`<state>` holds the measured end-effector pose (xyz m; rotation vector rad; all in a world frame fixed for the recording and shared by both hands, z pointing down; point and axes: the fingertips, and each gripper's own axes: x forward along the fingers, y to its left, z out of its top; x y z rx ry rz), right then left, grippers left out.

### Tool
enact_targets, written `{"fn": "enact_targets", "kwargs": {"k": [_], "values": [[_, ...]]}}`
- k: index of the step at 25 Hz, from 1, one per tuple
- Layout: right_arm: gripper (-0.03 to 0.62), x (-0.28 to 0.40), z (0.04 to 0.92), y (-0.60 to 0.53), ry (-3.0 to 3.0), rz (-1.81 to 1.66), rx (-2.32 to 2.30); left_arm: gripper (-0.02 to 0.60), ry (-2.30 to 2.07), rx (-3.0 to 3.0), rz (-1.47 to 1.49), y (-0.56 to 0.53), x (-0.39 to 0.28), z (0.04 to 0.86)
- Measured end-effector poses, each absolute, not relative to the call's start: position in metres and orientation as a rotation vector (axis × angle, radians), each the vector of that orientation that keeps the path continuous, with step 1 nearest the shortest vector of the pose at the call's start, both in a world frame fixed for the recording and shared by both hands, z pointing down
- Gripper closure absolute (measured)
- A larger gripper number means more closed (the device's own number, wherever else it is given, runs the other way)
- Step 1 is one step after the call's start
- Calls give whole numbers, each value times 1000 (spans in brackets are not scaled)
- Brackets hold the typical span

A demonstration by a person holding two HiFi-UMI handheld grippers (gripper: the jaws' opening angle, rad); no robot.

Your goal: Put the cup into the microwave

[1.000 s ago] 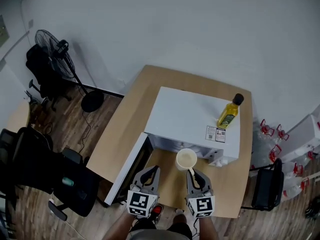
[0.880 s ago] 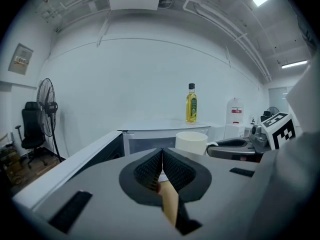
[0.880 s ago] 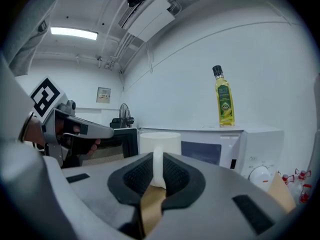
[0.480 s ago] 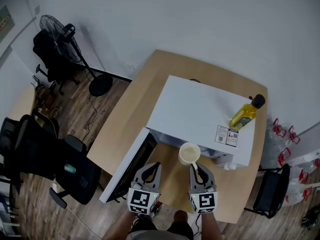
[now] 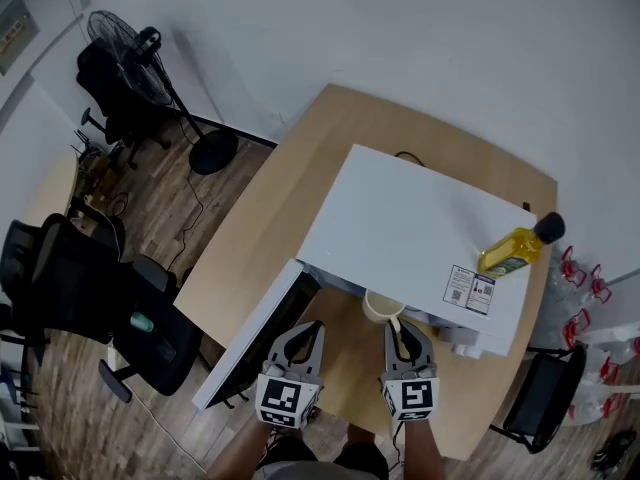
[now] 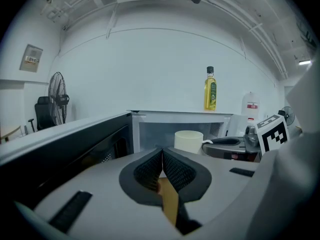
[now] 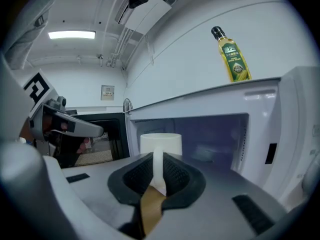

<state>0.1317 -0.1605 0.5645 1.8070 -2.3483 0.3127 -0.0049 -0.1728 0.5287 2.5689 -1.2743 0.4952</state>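
Observation:
A cream cup (image 5: 382, 306) hangs by its handle from my right gripper (image 5: 404, 342), which is shut on that handle. The cup (image 7: 160, 144) stands upright right at the mouth of the white microwave (image 5: 420, 230), whose cavity (image 7: 210, 136) is open and lit. The microwave door (image 5: 255, 333) swings out to the left. My left gripper (image 5: 299, 343) is shut with nothing in it, beside the right one and in front of the door (image 6: 75, 144). From the left gripper view the cup (image 6: 188, 140) shows ahead to the right.
A yellow oil bottle (image 5: 516, 249) lies on top of the microwave at its right end. The wooden table (image 5: 262, 226) carries the microwave. Black office chairs (image 5: 90, 298) and a floor fan (image 5: 130, 48) stand to the left, a chair (image 5: 545, 388) to the right.
Both grippers have sunk and gone forward, and the cup has gone from in front of the microwave's top edge down to its opening. The head view has shifted too.

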Motion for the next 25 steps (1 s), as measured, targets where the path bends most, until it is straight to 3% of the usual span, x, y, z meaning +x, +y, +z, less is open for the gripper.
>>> {"fn": "enact_targets", "kwargs": {"k": [25], "values": [[546,142,601,-218,-2336,342,1795,557,-1327,2466,497,-198,-1,558]]}}
